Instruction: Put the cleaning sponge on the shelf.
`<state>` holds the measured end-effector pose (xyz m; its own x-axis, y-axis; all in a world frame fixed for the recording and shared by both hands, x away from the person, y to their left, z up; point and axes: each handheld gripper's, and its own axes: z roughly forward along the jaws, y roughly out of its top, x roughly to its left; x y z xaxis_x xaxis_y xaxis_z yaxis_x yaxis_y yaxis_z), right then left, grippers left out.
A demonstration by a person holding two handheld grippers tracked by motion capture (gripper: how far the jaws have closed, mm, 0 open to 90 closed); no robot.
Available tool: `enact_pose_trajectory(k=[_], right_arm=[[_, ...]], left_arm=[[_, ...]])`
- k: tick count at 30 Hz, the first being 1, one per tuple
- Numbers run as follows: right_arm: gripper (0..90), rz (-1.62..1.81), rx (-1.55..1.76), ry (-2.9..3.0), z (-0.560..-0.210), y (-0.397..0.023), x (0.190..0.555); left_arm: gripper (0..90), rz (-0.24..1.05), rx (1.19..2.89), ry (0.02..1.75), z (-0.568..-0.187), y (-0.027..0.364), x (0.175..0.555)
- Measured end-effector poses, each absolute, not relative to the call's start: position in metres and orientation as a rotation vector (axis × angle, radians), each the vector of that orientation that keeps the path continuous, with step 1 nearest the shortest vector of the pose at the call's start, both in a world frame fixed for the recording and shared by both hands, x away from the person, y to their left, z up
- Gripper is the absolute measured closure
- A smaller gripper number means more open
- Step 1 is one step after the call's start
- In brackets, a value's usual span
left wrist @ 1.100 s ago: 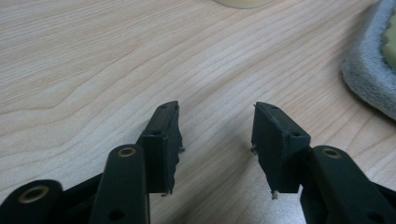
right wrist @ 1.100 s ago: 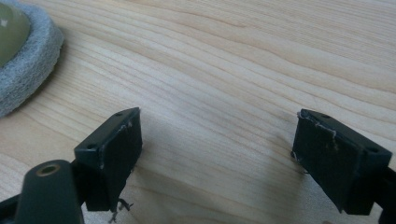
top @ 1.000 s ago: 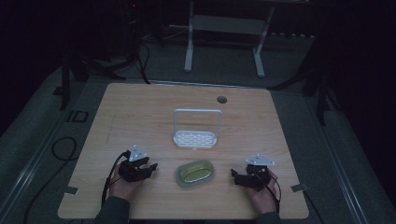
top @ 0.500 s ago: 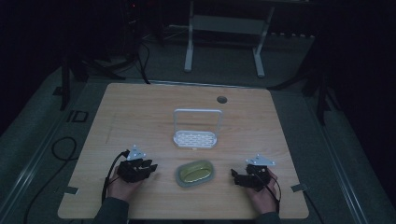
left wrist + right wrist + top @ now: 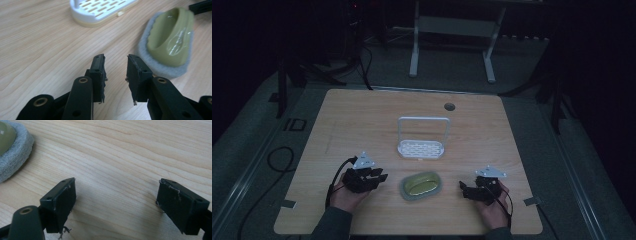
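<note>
The left gripper (image 5: 115,72) rests on the surface (image 5: 362,120) with jaws a little apart and empty, aimed at the green scrubber (image 5: 421,185) just beside it. The right gripper (image 5: 116,202) — jaws wide, holding nothing — sits on the scrubber's far side. Behind the scrubber stands the white rack (image 5: 422,140). A low approach could shove the scrubber's felt rim and slide it away, because it lies loose.
</note>
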<state>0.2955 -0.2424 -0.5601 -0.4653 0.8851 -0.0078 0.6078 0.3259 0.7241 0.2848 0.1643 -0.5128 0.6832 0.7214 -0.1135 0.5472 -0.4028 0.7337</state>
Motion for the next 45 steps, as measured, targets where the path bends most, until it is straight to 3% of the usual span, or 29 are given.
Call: enact_pose_trajectory(k=[21, 45], right_arm=[[15.3, 0.933, 1.323, 2.191, -0.560, -0.242, 0.295], [15.3, 0.933, 1.329, 2.185, -0.560, -0.242, 0.295]], left_arm=[[72.0, 0.226, 2.182, 0.831, -0.494, 0.130, 0.290], [66.3, 0.164, 2.255, 0.735, -0.479, 0.095, 0.302]])
